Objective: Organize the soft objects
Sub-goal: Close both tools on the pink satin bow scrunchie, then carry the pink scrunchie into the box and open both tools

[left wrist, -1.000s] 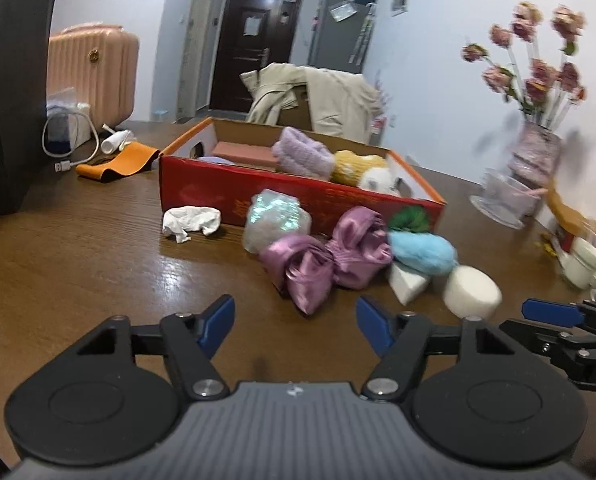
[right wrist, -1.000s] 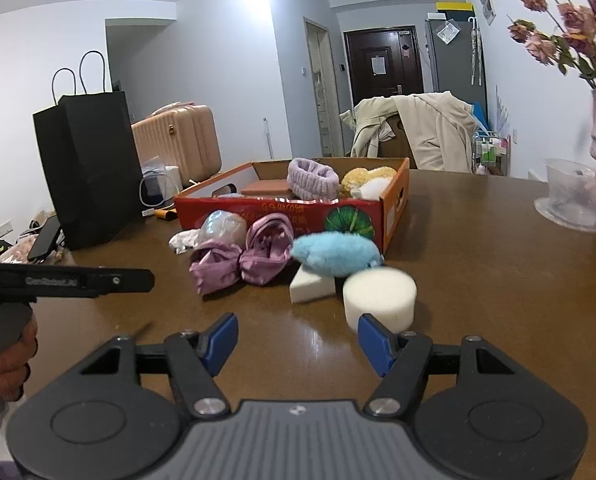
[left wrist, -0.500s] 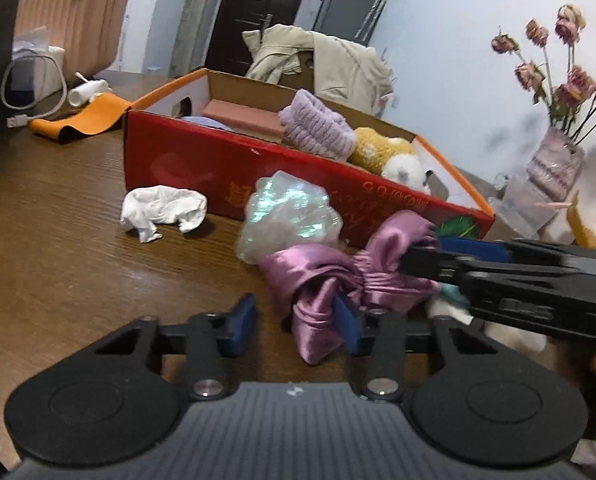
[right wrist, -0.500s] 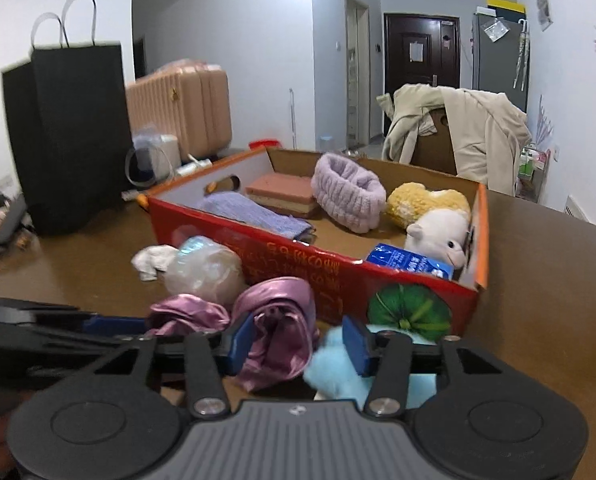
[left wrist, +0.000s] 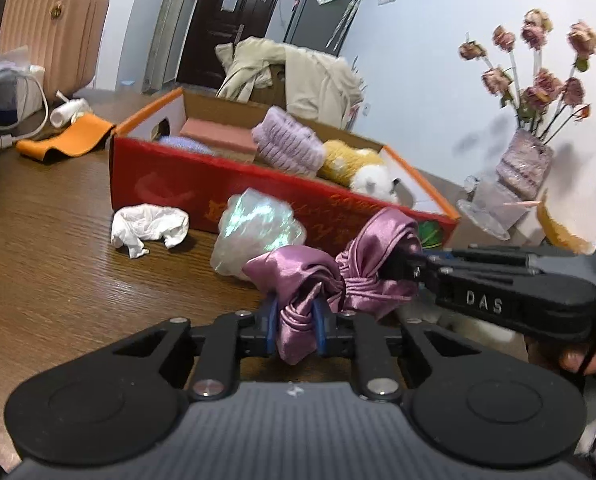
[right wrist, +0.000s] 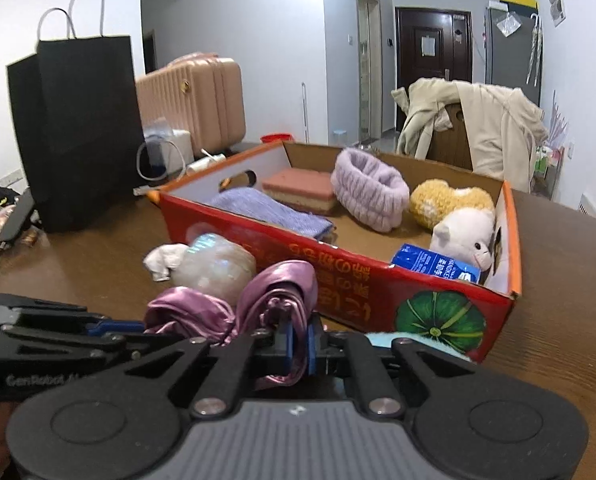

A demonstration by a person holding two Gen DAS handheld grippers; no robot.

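A pink satin cloth [left wrist: 329,276] lies bunched on the wooden table in front of the red cardboard box [left wrist: 202,184]. My left gripper [left wrist: 296,326] is shut on its left lobe. My right gripper [right wrist: 298,340] is shut on its right lobe [right wrist: 278,292]. The right gripper also shows in the left wrist view [left wrist: 407,268], coming in from the right. The box [right wrist: 377,300] holds a lilac headband [right wrist: 371,188], a yellow plush [right wrist: 445,200], a white plush [right wrist: 463,236], a pink sponge [right wrist: 298,186], a purple cloth [right wrist: 266,210] and a blue packet [right wrist: 433,266].
An iridescent wrapped ball [left wrist: 258,232] and a crumpled white tissue [left wrist: 148,228] lie before the box. A light blue plush [right wrist: 385,340] peeks out below the box corner. A black paper bag [right wrist: 74,128], a pink suitcase [right wrist: 194,100] and a flower vase [left wrist: 525,168] stand around.
Both grippers moved in to the pink satin cloth and closed on it, the left on its left lobe, the right on its right lobe.
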